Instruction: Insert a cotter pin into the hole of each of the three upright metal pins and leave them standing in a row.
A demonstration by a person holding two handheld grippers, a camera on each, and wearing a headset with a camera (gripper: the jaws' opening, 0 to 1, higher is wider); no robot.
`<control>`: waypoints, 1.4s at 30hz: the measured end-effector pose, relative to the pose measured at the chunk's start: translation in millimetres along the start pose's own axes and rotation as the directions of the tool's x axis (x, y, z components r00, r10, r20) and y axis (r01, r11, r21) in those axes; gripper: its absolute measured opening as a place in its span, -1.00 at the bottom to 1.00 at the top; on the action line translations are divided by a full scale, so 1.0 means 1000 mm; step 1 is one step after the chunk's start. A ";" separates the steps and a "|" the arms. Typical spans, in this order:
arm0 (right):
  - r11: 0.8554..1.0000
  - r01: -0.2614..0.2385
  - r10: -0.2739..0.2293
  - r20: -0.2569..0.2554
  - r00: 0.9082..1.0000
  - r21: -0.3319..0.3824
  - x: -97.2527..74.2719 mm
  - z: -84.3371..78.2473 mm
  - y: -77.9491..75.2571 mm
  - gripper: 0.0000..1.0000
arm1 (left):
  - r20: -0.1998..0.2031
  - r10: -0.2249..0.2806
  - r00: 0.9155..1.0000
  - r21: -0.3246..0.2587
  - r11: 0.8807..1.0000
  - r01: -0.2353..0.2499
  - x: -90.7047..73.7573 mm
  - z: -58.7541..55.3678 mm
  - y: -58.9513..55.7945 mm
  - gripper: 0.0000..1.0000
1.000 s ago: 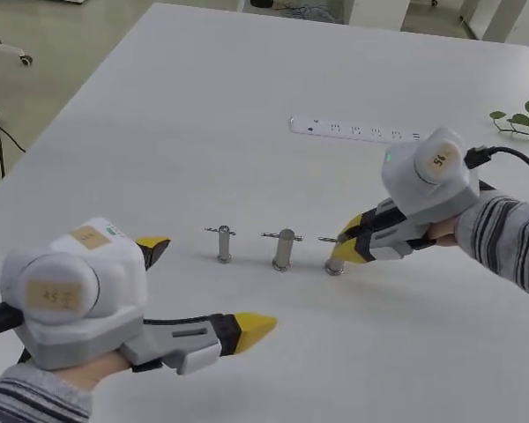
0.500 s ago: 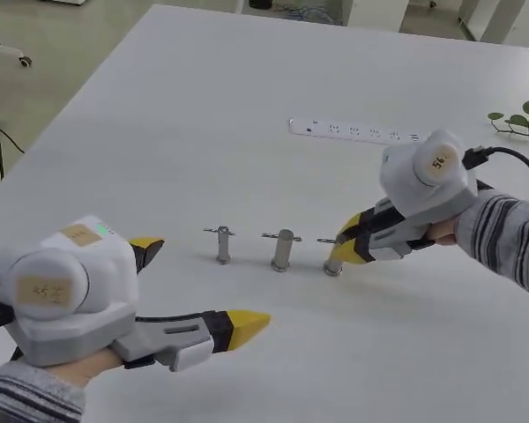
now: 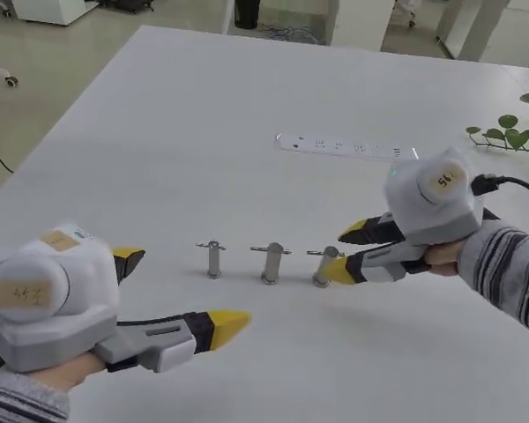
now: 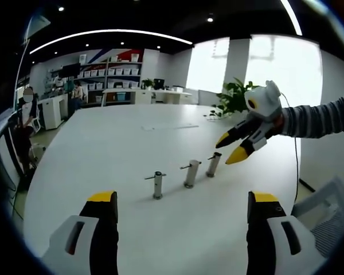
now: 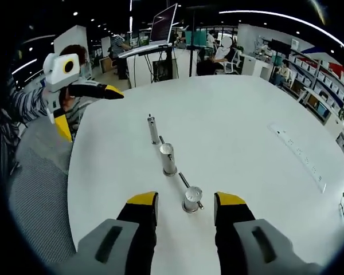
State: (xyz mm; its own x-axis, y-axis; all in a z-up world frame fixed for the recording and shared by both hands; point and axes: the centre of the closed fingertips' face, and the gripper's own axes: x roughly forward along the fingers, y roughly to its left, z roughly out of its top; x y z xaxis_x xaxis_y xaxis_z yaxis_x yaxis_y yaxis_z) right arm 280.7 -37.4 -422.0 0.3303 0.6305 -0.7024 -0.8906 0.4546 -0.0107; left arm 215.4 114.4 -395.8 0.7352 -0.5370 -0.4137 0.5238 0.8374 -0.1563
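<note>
Three upright metal pins stand in a row on the white table: left pin (image 3: 213, 259), middle pin (image 3: 271, 263), right pin (image 3: 322, 266). Each has a thin cotter pin (image 3: 271, 250) lying across its top part. My right gripper (image 3: 343, 253) is open, its yellow fingertips on either side of the right pin (image 5: 192, 199) and not gripping it. The middle pin (image 5: 168, 158) and left pin (image 5: 153, 129) line up beyond it. My left gripper (image 3: 181, 288) is open near the table's front, short of the row (image 4: 190, 173), and holds nothing.
A white power strip (image 3: 344, 147) lies further back on the table. A green plant sprig (image 3: 510, 132) sits at the far right edge. Desks, shelves and people fill the room behind.
My right gripper was pinched at the right pin's cotter pin and now stands open, drawn back slightly. The head view has shifted. My left gripper has drifted a little left.
</note>
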 end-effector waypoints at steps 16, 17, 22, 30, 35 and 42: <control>0.968 0.136 -0.167 0.136 0.977 0.213 -0.035 0.004 0.022 0.11 | 0.005 0.013 1.000 -0.007 1.000 -0.013 -0.009 0.010 -0.003 0.79; 0.958 0.147 -0.189 0.158 0.969 0.246 -0.037 0.005 0.023 0.12 | 0.006 0.016 1.000 -0.005 1.000 -0.016 -0.010 0.010 -0.003 0.79; 0.929 0.160 -0.242 0.221 0.945 0.334 -0.049 0.009 0.031 0.18 | 0.020 0.041 0.999 -0.010 0.999 -0.041 -0.015 0.011 0.000 0.79; 0.895 0.194 -0.315 0.260 0.913 0.401 -0.059 0.008 0.042 0.26 | 0.033 0.074 0.997 -0.029 0.997 -0.073 -0.022 0.007 0.000 0.79; 0.891 0.235 -0.343 0.235 0.910 0.388 -0.058 -0.003 0.050 0.31 | 0.029 0.076 0.997 -0.003 0.997 -0.076 -0.026 0.000 -0.007 0.79; 0.886 0.227 -0.343 0.243 0.907 0.403 -0.059 -0.006 0.058 0.34 | 0.024 0.093 0.995 -0.011 0.996 -0.092 -0.029 -0.004 -0.006 0.86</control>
State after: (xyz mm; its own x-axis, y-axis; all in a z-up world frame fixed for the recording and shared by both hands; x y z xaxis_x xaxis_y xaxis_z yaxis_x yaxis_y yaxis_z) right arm 207.3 -51.6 -385.4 0.6810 0.5689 -0.4611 -0.5883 0.8000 0.1181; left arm 189.6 125.6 -386.9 0.7905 -0.4595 -0.4049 0.4488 0.8845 -0.1275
